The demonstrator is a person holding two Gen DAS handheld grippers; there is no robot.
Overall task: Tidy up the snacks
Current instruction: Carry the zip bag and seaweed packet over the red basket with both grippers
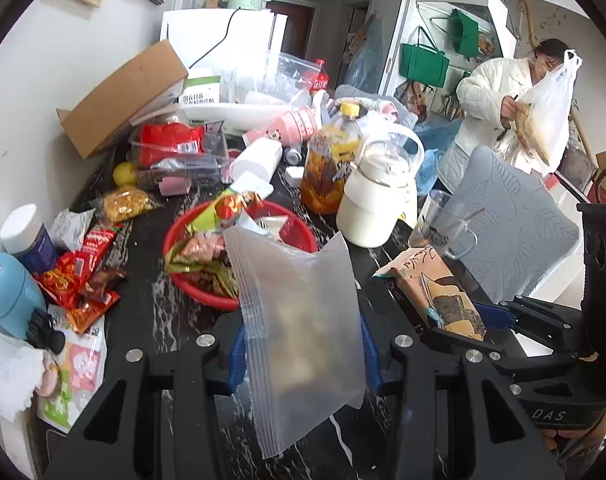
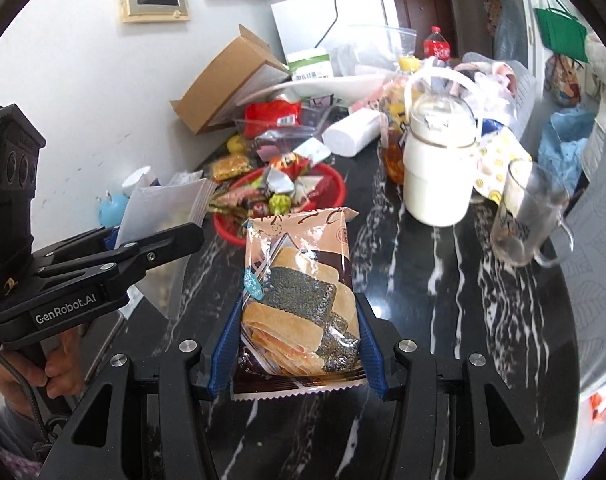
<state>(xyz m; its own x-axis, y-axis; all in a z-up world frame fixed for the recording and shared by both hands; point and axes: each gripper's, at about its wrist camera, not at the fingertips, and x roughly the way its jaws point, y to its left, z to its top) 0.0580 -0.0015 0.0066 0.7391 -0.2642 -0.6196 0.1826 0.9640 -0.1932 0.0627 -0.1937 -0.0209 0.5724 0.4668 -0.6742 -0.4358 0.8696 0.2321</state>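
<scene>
Left gripper (image 1: 303, 344): I pinch a frosted zip bag (image 1: 299, 320).
Right gripper (image 2: 295, 344): clamps seaweed cracker packet (image 2: 299, 296).
Progress: early; packet unbagged, red basket (image 1: 303, 236) snacks unsorted.

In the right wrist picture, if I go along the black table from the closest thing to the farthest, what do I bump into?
Cracker packet in the right gripper → red basket → white paper roll → cardboard box.
</scene>
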